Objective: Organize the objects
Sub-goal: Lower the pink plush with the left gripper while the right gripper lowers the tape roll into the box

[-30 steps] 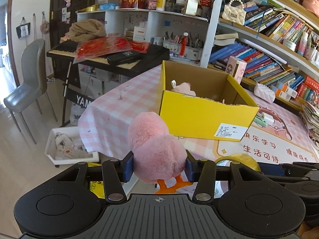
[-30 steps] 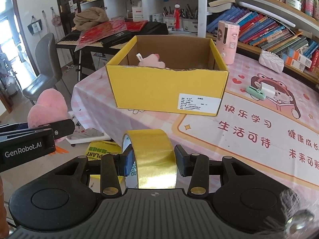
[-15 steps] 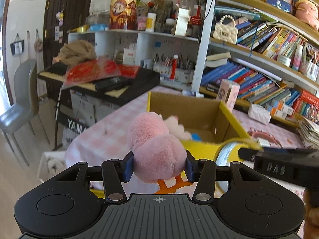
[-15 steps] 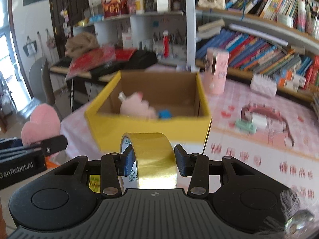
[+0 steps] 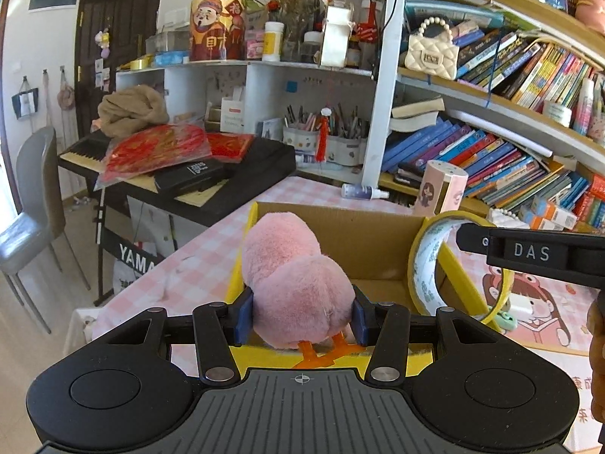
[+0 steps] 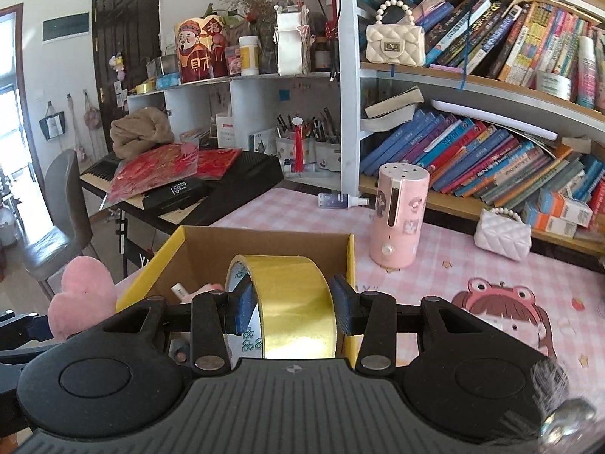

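My left gripper [image 5: 300, 316] is shut on a pink plush toy [image 5: 295, 283] with orange feet and holds it over the near left part of the open yellow cardboard box [image 5: 378, 234]. My right gripper [image 6: 289, 312] is shut on a roll of yellow tape [image 6: 291, 302] and holds it over the same box [image 6: 166, 265]. The tape [image 5: 427, 265] and right gripper also show at the right in the left wrist view. The plush [image 6: 83, 295] shows at the left in the right wrist view. A pink item [image 6: 206, 289] lies inside the box.
The box stands on a pink checked table [image 6: 453, 265]. A pink cylinder [image 6: 399, 215], a white quilted purse [image 6: 503, 232] and a small spray bottle [image 6: 340, 200] stand behind it. Bookshelves [image 6: 491, 151] line the back. A keyboard piano [image 5: 170, 174] and grey chair [image 5: 34, 204] stand at the left.
Both grippers have moved forward and up from the table's near edge until they hang over the box. Each still holds its object.
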Motion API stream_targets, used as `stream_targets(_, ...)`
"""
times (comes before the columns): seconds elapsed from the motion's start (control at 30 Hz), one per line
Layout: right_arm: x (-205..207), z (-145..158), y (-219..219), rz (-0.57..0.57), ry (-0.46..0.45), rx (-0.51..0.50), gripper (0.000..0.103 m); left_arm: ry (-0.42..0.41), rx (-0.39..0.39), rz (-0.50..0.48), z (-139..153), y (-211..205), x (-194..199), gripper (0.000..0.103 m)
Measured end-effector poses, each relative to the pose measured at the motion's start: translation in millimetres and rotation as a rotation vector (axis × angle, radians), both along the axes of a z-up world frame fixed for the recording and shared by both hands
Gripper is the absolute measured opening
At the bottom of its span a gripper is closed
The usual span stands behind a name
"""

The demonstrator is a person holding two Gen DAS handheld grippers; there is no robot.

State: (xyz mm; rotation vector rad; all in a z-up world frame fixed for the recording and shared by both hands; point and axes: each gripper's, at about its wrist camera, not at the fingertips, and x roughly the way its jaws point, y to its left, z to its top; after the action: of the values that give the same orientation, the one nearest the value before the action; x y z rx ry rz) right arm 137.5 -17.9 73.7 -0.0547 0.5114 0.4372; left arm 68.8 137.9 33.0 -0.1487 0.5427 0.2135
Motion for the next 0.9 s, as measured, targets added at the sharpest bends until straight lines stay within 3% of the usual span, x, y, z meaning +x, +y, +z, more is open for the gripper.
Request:
stream_targets(0.57,73,-32,15,0.104,0.043,-0.074,0.040,0.135,0.093,-0.026,-24,-27,62,0.048)
stream_targets(0.9,91,-52,26,0.184,0.099,-0.146,0.040,0.240,0.104,-0.060,-45,-38,80,0.048)
